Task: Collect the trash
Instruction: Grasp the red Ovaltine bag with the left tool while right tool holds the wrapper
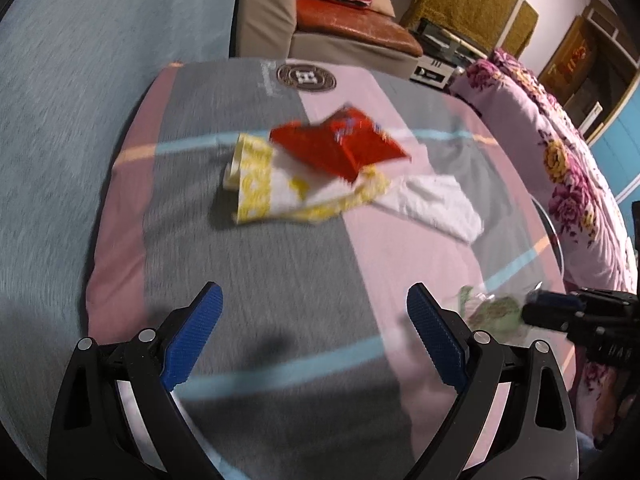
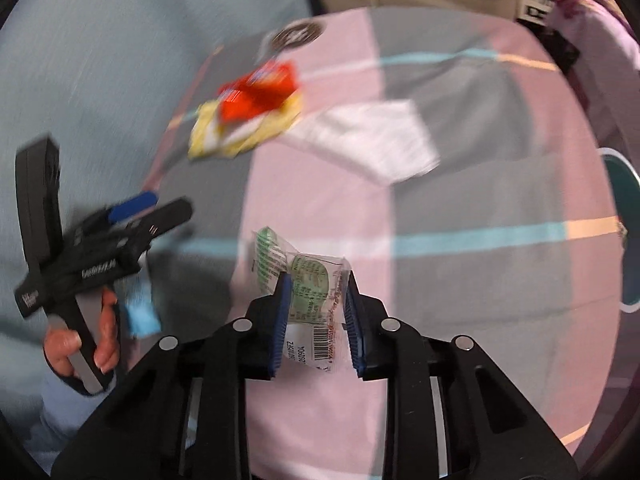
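Observation:
A red wrapper [image 1: 340, 142] lies on a yellow-and-white wrapper [image 1: 272, 188] on the pink and grey bedsheet [image 1: 256, 272]; a white tissue [image 1: 436, 204] lies to their right. All three also show in the right wrist view: the red wrapper [image 2: 260, 90], the yellow wrapper [image 2: 240, 136] and the tissue [image 2: 372, 138]. My left gripper [image 1: 314, 308] is open and empty, short of the pile. My right gripper [image 2: 318, 288] is shut on a clear green-printed wrapper [image 2: 308, 280], held above the sheet; it also shows at the right in the left wrist view [image 1: 492, 310].
A beige armchair with an orange cushion [image 1: 352, 28] stands beyond the bed. A floral pink quilt [image 1: 560, 152] lies along the right side. A teal-rimmed container [image 2: 624, 232] is at the right edge. The left gripper [image 2: 120, 232] shows in the right wrist view.

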{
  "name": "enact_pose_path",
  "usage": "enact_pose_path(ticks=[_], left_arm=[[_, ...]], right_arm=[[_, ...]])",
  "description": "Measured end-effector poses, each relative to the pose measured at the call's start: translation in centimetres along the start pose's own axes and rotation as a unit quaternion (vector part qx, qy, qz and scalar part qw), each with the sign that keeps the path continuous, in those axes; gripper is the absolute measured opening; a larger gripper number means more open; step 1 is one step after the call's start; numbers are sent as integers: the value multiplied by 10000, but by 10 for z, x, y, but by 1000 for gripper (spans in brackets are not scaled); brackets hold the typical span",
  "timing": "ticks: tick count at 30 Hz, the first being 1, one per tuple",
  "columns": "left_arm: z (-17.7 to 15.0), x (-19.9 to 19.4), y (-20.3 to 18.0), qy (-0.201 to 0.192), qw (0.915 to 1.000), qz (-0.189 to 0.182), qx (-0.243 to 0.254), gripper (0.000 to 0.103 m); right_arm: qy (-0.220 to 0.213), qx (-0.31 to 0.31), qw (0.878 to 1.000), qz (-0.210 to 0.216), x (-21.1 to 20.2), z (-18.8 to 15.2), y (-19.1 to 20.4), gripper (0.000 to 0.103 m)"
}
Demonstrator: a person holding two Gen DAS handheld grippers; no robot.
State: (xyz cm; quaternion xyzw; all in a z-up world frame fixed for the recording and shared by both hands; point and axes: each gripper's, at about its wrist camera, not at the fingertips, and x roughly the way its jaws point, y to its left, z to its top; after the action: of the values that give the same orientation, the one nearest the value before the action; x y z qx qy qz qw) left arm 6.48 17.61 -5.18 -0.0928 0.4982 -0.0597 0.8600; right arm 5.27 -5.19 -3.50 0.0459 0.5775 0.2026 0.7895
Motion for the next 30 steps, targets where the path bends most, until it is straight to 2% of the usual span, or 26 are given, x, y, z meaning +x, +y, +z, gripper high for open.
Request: enact_pose_path(ticks=[5, 9, 13, 16, 17, 18, 19, 20, 21, 22, 25, 30], left_arm=[[32, 8, -4, -239, 9996, -54, -133, 93], [62, 18, -10, -446, 9988, 171, 94, 93], [85, 35, -10, -406, 9980, 353, 341, 93], [95, 51, -11, -257, 9977, 310, 544, 92], [95, 54, -13, -233, 9974, 296, 619, 88], [95, 57, -17, -191, 9967, 280, 742, 75], [93, 60, -22, -136, 9957, 267, 875, 58], [91, 63, -28, -79, 9944, 285, 1010, 51], [87, 65, -33, -49, 9933, 302, 1115, 38], [85, 67, -37, -26, 9925, 310, 1184, 33], [77, 66, -47, -44, 9909, 322, 1305, 28], [69, 53, -57, -119, 9935, 95, 1127, 24]], right_arm=[[-183, 47, 9998, -4, -12, 18, -18, 18], [-305, 74, 9995, 4, -23, 32, -32, 16], [-425, 245, 9988, -15, -30, 46, -50, 14], [-465, 354, 9983, -7, -30, 53, -60, 14], [-476, 387, 9981, 0, -31, 55, -64, 14], [-486, 418, 9979, 15, -33, 56, -68, 14], [-491, 439, 9978, 28, -32, 57, -70, 14], [-500, 460, 9977, 41, -32, 58, -72, 14], [-524, 498, 9974, 69, -33, 60, -76, 14], [-539, 516, 9972, 81, -33, 60, -77, 14], [-589, 543, 9967, 111, -35, 62, -81, 14], [-683, 565, 9960, 132, -41, 60, -85, 14]])
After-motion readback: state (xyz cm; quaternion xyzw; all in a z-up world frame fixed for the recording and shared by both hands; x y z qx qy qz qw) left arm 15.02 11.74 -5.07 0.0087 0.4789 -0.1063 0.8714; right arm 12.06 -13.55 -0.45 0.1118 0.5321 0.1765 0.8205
